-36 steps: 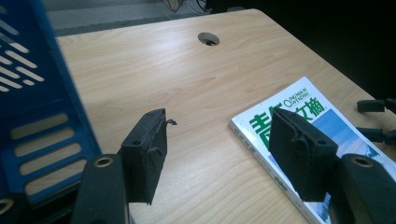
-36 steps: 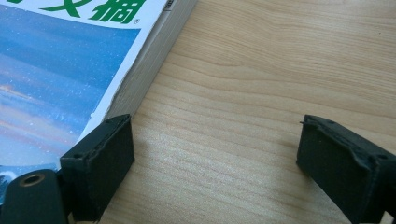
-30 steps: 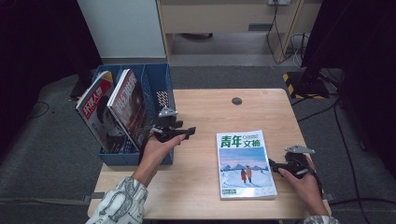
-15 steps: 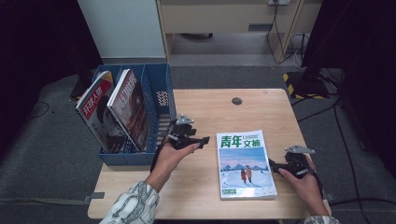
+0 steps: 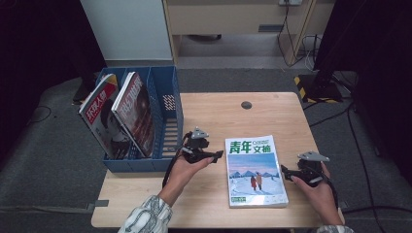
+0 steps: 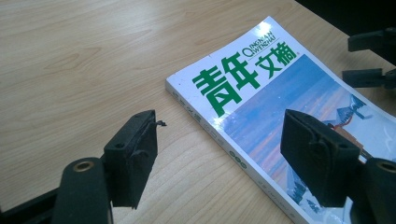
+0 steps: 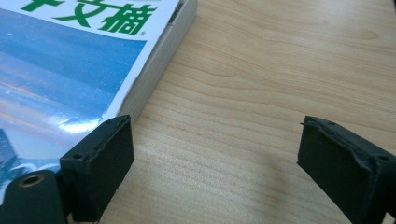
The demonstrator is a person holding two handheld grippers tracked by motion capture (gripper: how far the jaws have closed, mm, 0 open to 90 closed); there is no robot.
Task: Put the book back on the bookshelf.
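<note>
High view: a magazine (image 5: 255,171) with green lettering and a snowy cover picture lies flat on the wooden table (image 5: 228,114), front cover up, toward the near right part of the top. Left gripper (image 5: 217,155) is held level just beside the magazine's left edge, near its upper corner, jaws pointing at it. Its jaws have just been opening; they stand apart with nothing pressed between them. Left gripper view: the magazine's spine edge and corner lie between and beyond the two black jaws, which hang above it without touching. Right gripper (image 5: 284,171) rests at the magazine's right edge, low on the table, jaws spread wide and empty. Right gripper view: one jaw sits against the page-block side of the magazine (image 7: 70,70), the other well apart over bare wood. A blue file rack (image 5: 167,126) stands at the table's left edge, holding two upright, tilted magazines (image 5: 121,116) in its left compartments.
</note>
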